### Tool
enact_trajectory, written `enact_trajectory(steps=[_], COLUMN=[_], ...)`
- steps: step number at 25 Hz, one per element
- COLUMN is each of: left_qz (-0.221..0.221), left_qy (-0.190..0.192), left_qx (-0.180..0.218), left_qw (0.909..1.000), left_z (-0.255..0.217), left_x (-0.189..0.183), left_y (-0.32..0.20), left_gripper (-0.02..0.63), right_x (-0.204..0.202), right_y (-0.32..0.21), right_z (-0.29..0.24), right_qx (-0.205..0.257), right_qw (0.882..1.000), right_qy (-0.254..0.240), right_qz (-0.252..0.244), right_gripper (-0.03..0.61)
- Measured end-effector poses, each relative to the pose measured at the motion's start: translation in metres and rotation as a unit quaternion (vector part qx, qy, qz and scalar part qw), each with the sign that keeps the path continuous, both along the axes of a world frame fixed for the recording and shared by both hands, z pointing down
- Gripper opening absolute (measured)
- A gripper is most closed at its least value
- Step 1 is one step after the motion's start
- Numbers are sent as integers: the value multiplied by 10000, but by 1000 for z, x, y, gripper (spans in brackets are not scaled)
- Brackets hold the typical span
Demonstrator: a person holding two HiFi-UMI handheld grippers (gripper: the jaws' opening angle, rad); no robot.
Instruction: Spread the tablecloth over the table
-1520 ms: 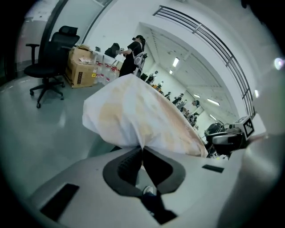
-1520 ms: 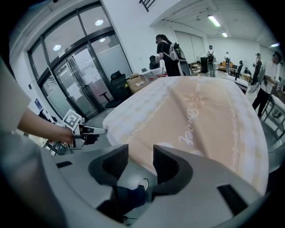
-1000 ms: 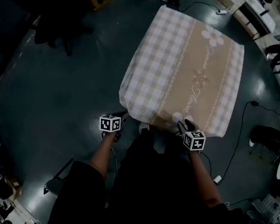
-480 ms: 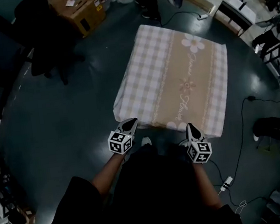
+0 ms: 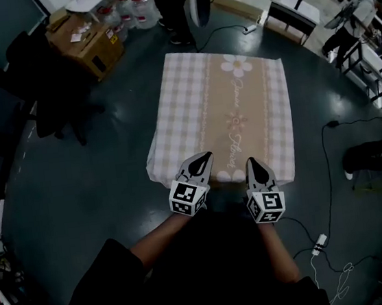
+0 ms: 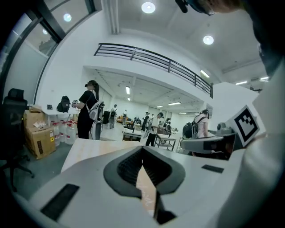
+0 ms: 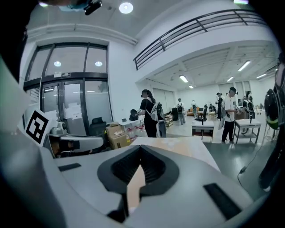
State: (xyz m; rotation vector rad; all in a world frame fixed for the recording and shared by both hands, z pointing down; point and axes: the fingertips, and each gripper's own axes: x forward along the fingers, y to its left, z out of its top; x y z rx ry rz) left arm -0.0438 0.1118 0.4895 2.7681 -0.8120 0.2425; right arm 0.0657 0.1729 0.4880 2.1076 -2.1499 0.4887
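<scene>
Gripping the near short hem of the tablecloth (image 5: pixel 219 103) with both claws. Shut hard with the left claw (image 5: pixel 204 158), a beige strip of cloth pinched between its jaws. Just been closing with the right claw (image 5: pixel 253 162), and now clamped on the same hem, cloth between its jaws too. Held side by side, close together, neither hand nearer than the other. From there, spread straight ahead and away, long axis running from the claws toward the far end, covering the table hidden beneath. Probably calls for a tug or lift along that axis, evenly on both sides. Farther off, past the far hem, a person (image 5: pixel 172 2) standing.
</scene>
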Motion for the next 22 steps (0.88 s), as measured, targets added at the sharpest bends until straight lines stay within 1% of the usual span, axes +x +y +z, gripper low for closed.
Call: enact_trajectory(steps=[5, 8, 11, 13, 17, 22], left_qz=[58, 107, 111, 94, 25, -63], left_qy=[70, 55, 32, 24, 0, 17], left_qx=[119, 150, 180, 193, 131, 55], left_qw=[9999, 9998, 9998, 9998, 9999, 10000], left_z=[-12, -13, -14, -13, -7, -2], left_x=[15, 19, 17, 12, 0, -4], left_y=[7, 13, 15, 12, 10, 9], left_gripper=[17, 17, 17, 17, 17, 17], right_x=[3, 2, -4, -9, -26, -27], right_y=[1, 4, 4, -1, -6, -5], right_z=[-24, -30, -34, -37, -45, -43], right_qx=[320, 387, 399, 415, 499, 431], right_qw=[9991, 9990, 9989, 9989, 9979, 9980], right_qy=[271, 138, 219, 179, 399, 425], right_qz=[119, 158, 129, 108, -81, -164], right_gripper=[17, 17, 17, 17, 17, 17])
